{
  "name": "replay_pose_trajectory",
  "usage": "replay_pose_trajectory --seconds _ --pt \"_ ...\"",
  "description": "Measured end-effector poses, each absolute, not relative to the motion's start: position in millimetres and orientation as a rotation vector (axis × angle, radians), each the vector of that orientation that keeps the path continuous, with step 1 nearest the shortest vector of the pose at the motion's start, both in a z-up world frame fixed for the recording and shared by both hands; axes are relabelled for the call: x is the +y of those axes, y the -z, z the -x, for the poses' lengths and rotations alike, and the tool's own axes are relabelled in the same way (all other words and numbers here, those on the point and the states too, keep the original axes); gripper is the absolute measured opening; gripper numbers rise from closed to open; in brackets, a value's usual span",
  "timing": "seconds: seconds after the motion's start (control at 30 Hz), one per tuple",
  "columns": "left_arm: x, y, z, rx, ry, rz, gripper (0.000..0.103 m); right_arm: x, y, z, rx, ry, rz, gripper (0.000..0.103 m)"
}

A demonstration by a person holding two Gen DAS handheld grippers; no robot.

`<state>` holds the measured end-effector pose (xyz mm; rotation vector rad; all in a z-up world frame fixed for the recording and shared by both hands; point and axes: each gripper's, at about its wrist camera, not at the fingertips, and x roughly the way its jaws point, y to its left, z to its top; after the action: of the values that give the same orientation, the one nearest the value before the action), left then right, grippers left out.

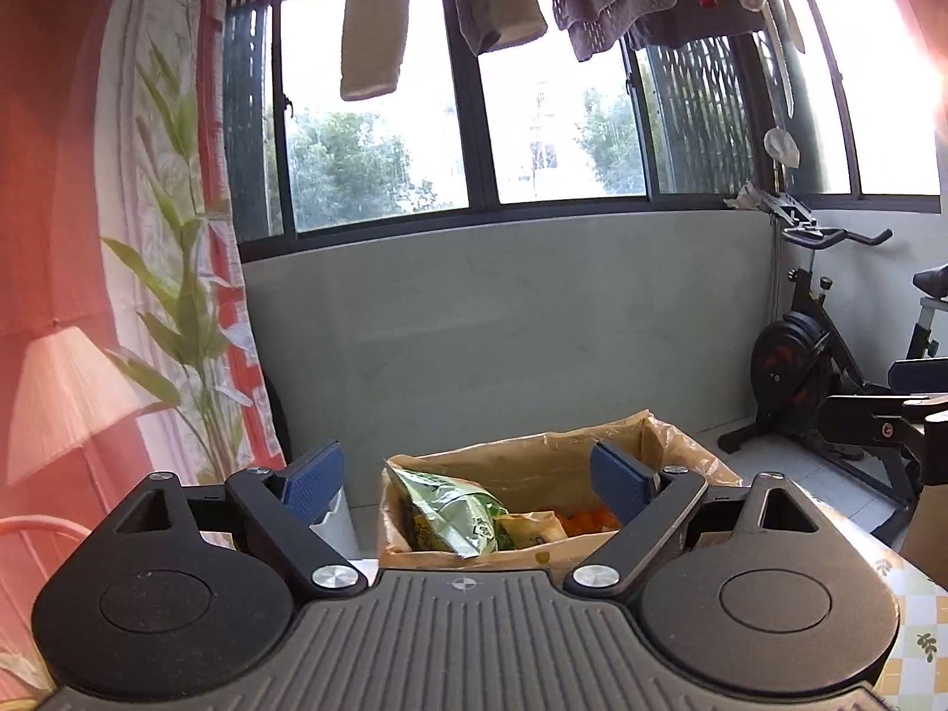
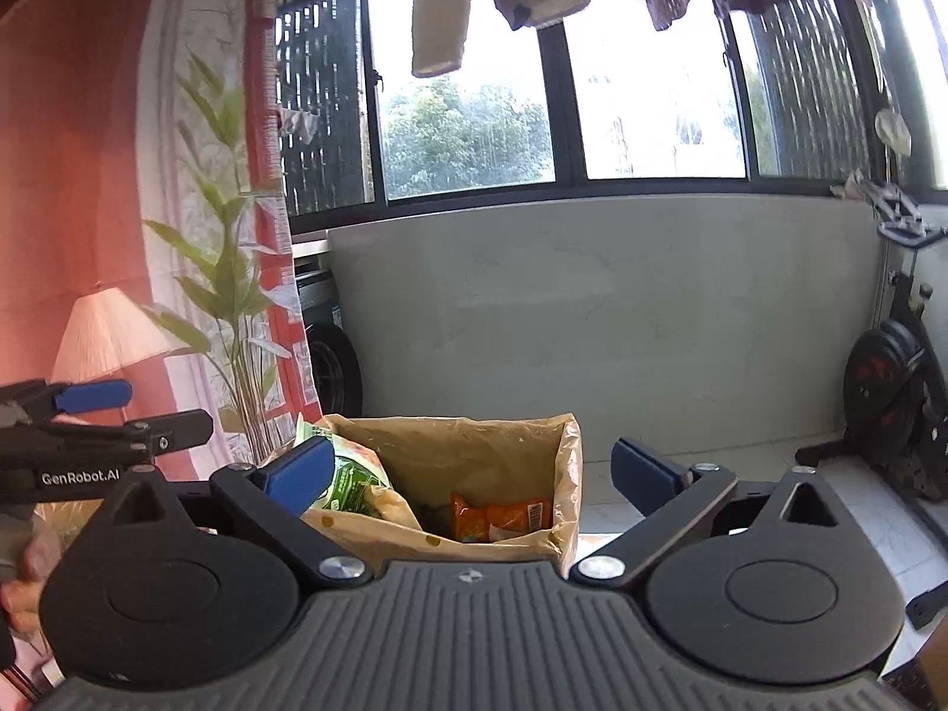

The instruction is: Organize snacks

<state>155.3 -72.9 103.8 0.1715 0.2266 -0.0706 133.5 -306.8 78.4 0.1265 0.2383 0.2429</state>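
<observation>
A cardboard box (image 1: pixel 533 462) (image 2: pixel 474 444) lined with clear plastic stands open just ahead of both grippers. Inside it a green snack bag (image 1: pixel 450 509) (image 2: pixel 349 483) leans at the left, beside a yellowish packet (image 1: pixel 533 530). Orange packets (image 1: pixel 592 518) (image 2: pixel 503 518) lie at the bottom right. My left gripper (image 1: pixel 468 474) is open above the box's near edge, blue pads wide apart, nothing between them. My right gripper (image 2: pixel 471 468) is open too and holds nothing. In the right wrist view the left gripper (image 2: pixel 160 409) shows at the far left, held by a hand (image 2: pixel 23 586).
A grey panel (image 1: pixel 503 326) under the windows backs the box. An exercise bike (image 1: pixel 800 355) (image 2: pixel 894 391) stands at the right, a tall plant (image 1: pixel 183 308) and a lamp (image 1: pixel 65 391) at the left. Laundry (image 1: pixel 379 18) hangs overhead. A patterned tablecloth (image 1: pixel 918 622) shows at the lower right.
</observation>
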Motion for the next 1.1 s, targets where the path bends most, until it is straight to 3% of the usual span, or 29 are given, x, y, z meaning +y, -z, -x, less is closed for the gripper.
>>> replay_pose_trajectory --seconds 0.23,1.1 --pt "-58 -108 -118 0.225 0.073 -0.075 0.091 -296 -89 -107 0.219 -0.251 -0.144 0.103" --pt "-43 -112 -99 0.214 0.047 -0.043 0.091 -283 -83 -97 0.241 -0.233 -0.102 0.103"
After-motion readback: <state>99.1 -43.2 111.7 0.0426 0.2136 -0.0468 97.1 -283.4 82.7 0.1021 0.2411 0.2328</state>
